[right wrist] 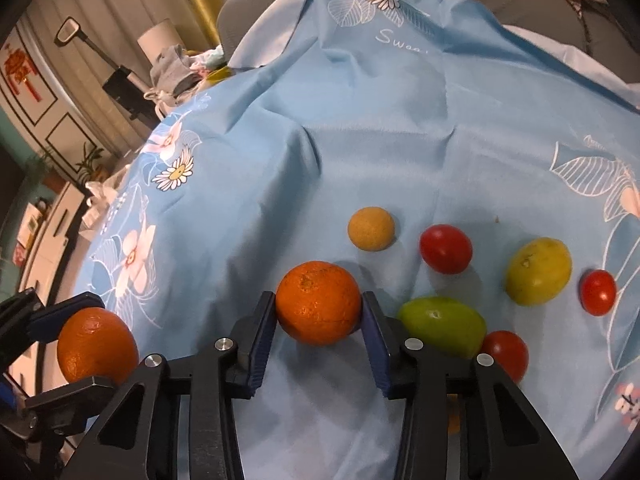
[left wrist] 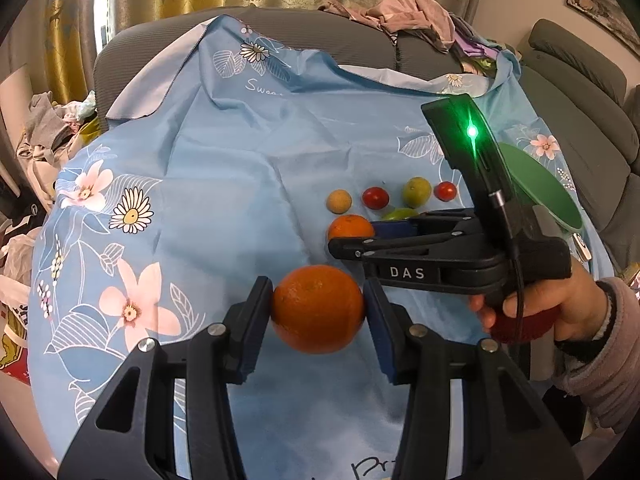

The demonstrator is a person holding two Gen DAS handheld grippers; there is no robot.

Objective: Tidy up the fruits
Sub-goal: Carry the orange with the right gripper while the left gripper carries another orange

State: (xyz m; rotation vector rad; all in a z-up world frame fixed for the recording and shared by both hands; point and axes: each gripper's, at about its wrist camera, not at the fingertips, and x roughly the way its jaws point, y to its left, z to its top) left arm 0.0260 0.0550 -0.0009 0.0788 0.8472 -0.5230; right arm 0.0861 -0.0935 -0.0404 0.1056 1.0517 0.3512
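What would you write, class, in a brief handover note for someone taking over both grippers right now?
Left gripper: shut on one orange.
Right gripper: shut on the second orange.
Loose on the blue cloth: tan round fruit, three red tomatoes, yellow-green fruit, green fruit.
Green plate sits at the cloth's right, bare where visible.
Done: both oranges gripped. Left: sort the oranges and the six loose fruits.

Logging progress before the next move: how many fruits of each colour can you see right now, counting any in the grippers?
Orange: 2, one in the left gripper, one in the right gripper
Red: 3
Green: 1
Yellow-green: 1
Tan: 1
Total: 8
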